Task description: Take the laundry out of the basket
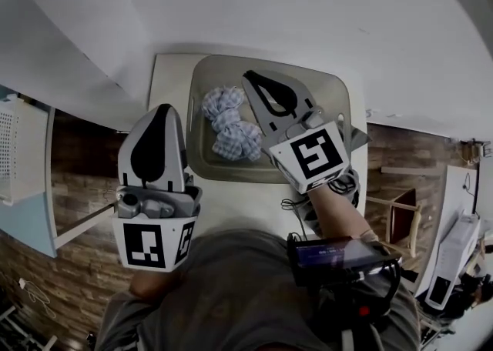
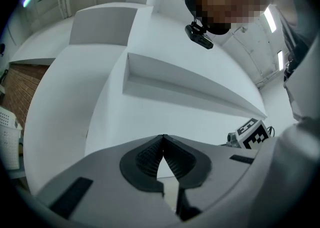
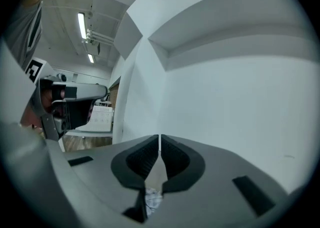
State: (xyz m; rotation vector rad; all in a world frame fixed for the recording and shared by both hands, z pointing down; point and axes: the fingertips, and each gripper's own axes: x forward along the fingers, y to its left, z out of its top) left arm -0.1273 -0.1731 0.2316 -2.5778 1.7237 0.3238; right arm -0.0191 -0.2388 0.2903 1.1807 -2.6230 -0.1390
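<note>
Not yet emptied: crumpled blue-and-white checked laundry (image 1: 229, 125) inside the translucent grey plastic basket (image 1: 327, 84), upper centre of the head view. Over it, right gripper (image 1: 250, 76) with jaws pressed together, empty; at lower left, left gripper (image 1: 162, 111) likewise closed on nothing. Everything left to lift out.

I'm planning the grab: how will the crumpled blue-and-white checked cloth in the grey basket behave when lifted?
Probably floppy: the checked cloth lies bunched in soft folds, so it should sag and unfurl. Likely light: it looks like thin fabric.
</note>
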